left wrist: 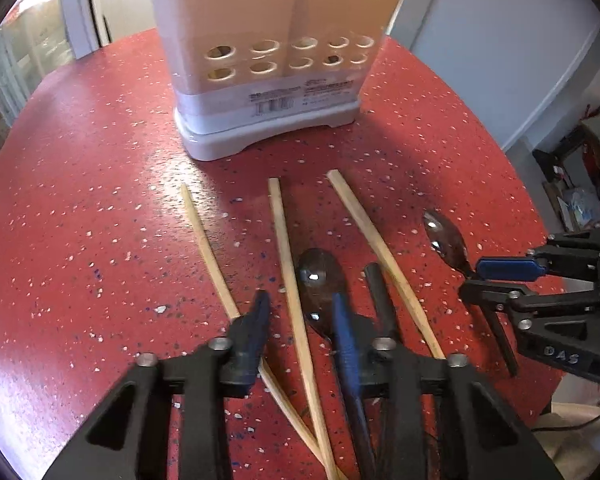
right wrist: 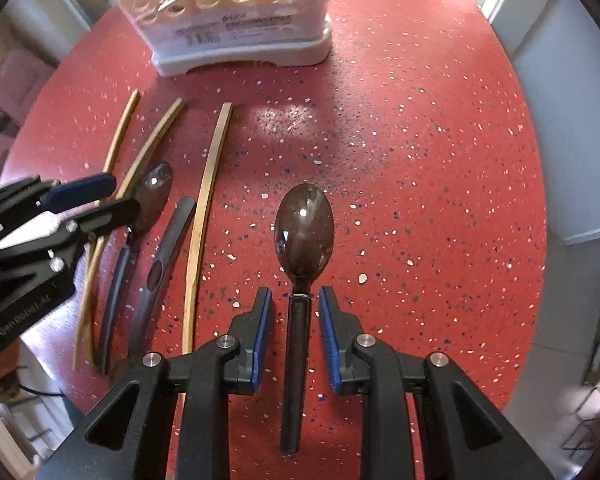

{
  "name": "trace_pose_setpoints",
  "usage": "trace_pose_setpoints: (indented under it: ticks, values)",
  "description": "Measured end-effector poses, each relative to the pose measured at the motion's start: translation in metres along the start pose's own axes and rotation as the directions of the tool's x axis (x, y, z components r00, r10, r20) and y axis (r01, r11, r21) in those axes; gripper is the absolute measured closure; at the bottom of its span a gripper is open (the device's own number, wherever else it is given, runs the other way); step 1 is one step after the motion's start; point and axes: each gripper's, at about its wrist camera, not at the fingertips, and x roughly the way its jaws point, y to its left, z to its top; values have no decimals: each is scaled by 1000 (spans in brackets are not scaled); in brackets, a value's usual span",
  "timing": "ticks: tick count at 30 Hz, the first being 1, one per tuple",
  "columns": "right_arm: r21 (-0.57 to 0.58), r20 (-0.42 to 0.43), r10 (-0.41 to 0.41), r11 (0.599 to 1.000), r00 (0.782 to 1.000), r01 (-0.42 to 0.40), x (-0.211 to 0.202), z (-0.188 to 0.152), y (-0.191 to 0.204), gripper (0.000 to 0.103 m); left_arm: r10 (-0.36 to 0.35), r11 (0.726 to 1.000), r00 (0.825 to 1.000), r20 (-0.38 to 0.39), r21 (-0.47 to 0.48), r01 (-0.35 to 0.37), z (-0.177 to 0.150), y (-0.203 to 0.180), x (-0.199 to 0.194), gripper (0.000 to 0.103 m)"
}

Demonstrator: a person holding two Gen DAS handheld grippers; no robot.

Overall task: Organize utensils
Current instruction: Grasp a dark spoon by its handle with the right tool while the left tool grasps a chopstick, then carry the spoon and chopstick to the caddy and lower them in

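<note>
A white utensil caddy (left wrist: 268, 76) with round holes stands at the far side of the red speckled table (left wrist: 80, 200). Three wooden chopsticks lie in front of it: left (left wrist: 210, 248), middle (left wrist: 290, 280), right (left wrist: 380, 248). A dark spoon (left wrist: 320, 280) and a dark flat handle (left wrist: 380, 300) lie between them. My left gripper (left wrist: 300, 312) is open, straddling the middle chopstick just above the table. My right gripper (right wrist: 295, 312) is open, its jaws either side of the black handle of a second spoon (right wrist: 304, 228), not touching it. That spoon's bowl also shows in the left wrist view (left wrist: 446, 238).
The caddy also shows in the right wrist view (right wrist: 236, 12) at the top. The round table's edge curves close on the right (right wrist: 540, 200). White walls and clutter lie beyond the table.
</note>
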Motion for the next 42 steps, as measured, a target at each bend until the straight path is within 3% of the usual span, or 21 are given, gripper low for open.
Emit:
trace_pose_setpoints:
  ticks: [2,3,12,15,24,27,29,34,36,39,42]
  values:
    - [-18,0,-15,1000,1000,15,2,4,6,87,19,1000,1000,0,14,-19,3,-4,1,61]
    - [-18,1,-18,1000,1000,18,2,5,6,91,35,999,999,3,23,-35,4,-5,0,73]
    - [-2,64,91,996,994,-91,-5,-11,-9,91,9,997,996,88,-71,-3,-4,8,-17,73]
    - [-15,85,92,996,992,-91,-9,-18,-15,91,7,997,996,93,-73,0,-5,9,-20,73]
    - [-34,111,92,995,990,-89,-22,-30,-10,91,98,986,985,144,-146,-77,-5,17,-37,72]
    - [-33,115,107,994,988,-104,-22,-30,-16,91,147,975,981,127,-186,-122,-5,28,-38,0]
    - [-29,117,115,993,986,-112,-23,-33,-16,91,189,964,973,132,-215,-158,-7,35,-37,0]
    - [-23,122,133,991,984,-131,-20,-35,-26,91,223,941,972,70,-274,-196,-5,52,-24,0]
    - [-19,124,140,990,982,-138,-21,-35,-28,91,234,940,972,26,-263,-219,-2,54,-15,0]
    - [-19,127,149,989,981,-148,-20,-34,-35,91,222,947,975,-32,-231,-223,2,53,-2,15]
    - [-18,131,159,987,978,-158,-22,-35,-41,91,240,953,969,-54,-176,-246,9,44,4,16]
